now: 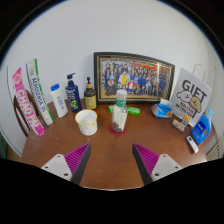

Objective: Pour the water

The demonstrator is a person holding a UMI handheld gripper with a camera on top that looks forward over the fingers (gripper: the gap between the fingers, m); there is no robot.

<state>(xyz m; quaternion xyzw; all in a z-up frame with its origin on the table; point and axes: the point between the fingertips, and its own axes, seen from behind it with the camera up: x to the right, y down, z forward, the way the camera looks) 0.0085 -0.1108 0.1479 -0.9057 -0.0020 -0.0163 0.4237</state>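
The tool (111,160) hangs over the bench (110,148), fingers spread wide, nothing between them. Just ahead, past the fingers, stand a white cup (87,121) and, right of it, a bottle (120,112) with a green cap, close but apart. Behind them a framed photo (134,77) leans on the wall. To the left: a white bottle (59,99), a blue pump bottle (72,92), a dark bottle (90,95) and upright boxes (27,96). On the right, a gift bag (190,95) and blue items (203,128), hard to make out.
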